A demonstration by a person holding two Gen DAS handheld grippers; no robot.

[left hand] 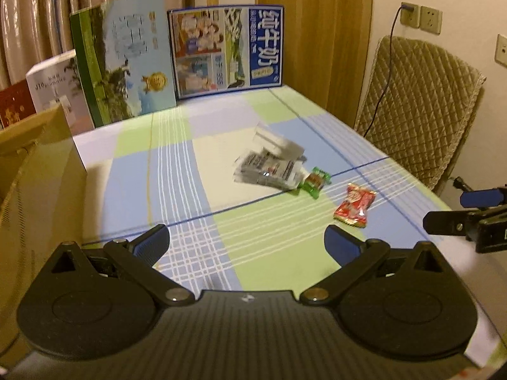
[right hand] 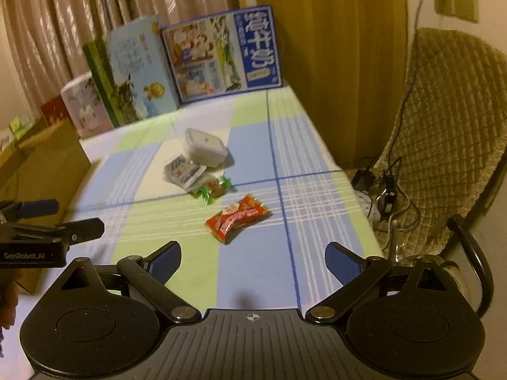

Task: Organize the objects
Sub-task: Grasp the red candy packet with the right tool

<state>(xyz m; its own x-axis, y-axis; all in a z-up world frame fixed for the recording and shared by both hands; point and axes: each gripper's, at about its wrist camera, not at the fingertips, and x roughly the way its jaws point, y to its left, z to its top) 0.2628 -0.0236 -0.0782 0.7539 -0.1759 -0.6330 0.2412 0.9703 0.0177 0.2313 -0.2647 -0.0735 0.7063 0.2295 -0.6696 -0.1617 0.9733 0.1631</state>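
From the left wrist camera, the left tongs (left hand: 246, 243) hover with their blue-padded fingers spread wide and nothing between them, over the checked blue, green and white cloth covering the tabletop (left hand: 177, 171). Ahead lies a small cluster: a clear lidded plastic container (left hand: 276, 144), blurred here, with a silver-and-white foil sachet (left hand: 267, 172) just in front of it and touching it, and a green-wrapped candy (left hand: 315, 181) touching the sachet's right corner. A red snack packet (left hand: 355, 205) lies a little apart to the right of the candy, nearer the tabletop's edge. The right tongs (left hand: 450, 210) enter from the right margin, seen side-on with a gap showing between their two fingers. A brown cardboard box (left hand: 35, 190) stands at the left, and a row of printed cartons (left hand: 221, 52) leans along the far edge. A chair with a quilted tan cover (left hand: 418, 110) stands to the right of the tabletop.

From the right wrist camera, the right tongs (right hand: 253, 261) are likewise spread wide and hold nothing, above the cloth's near end. The red snack packet (right hand: 237, 217) lies closest ahead, the green-wrapped candy (right hand: 214, 188) beyond it, then the sachet (right hand: 185, 171) and the container (right hand: 206, 145) with its lid on. The left tongs (right hand: 77, 218) reach in from the left, side-on, fingers apart. The cardboard box (right hand: 44, 164) stands behind them.
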